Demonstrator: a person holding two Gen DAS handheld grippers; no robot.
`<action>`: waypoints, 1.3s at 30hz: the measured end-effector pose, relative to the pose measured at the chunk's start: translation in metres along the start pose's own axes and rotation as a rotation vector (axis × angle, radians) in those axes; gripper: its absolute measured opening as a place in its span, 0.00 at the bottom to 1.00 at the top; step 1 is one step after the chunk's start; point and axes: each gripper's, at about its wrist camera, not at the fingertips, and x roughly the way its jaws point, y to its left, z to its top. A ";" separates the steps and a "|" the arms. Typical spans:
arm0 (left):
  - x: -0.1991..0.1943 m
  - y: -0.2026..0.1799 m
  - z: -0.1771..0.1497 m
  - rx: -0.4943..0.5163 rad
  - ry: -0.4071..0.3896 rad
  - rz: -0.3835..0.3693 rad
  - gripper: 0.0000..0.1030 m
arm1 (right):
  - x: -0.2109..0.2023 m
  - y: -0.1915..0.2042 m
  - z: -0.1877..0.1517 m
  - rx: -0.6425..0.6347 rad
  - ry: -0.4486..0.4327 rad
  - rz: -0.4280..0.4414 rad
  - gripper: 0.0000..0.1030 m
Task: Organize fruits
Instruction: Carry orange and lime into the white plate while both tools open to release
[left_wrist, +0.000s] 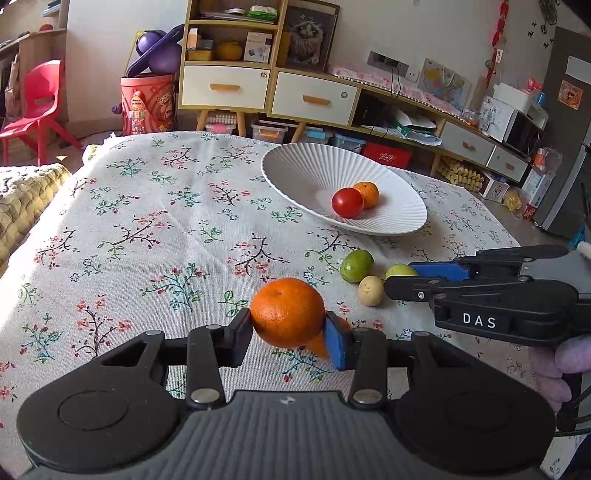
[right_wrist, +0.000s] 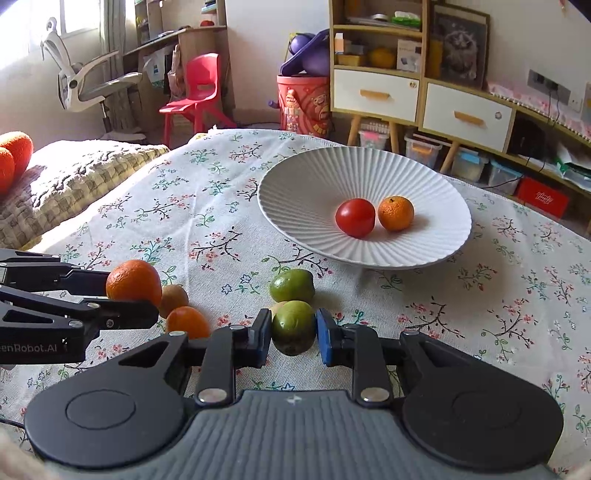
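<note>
floral tablecloth (left_wrist: 147, 221) carries a white bowl (left_wrist: 295, 166) before wooden cabinets (left_wrist: 229, 85).

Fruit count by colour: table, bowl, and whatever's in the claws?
Orange fruit: 3
Green fruit: 2
Red fruit: 1
Brown fruit: 1
Pale yellow fruit: 1
Total: 8
</note>
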 end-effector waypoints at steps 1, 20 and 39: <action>0.001 0.000 0.003 -0.005 0.005 -0.006 0.27 | -0.001 0.000 0.002 0.002 -0.006 0.000 0.23; 0.029 -0.017 0.058 0.062 -0.036 -0.049 0.27 | -0.009 -0.030 0.044 0.035 -0.101 -0.067 0.23; 0.088 -0.030 0.086 0.119 -0.004 -0.018 0.27 | 0.028 -0.077 0.045 0.191 -0.016 -0.071 0.23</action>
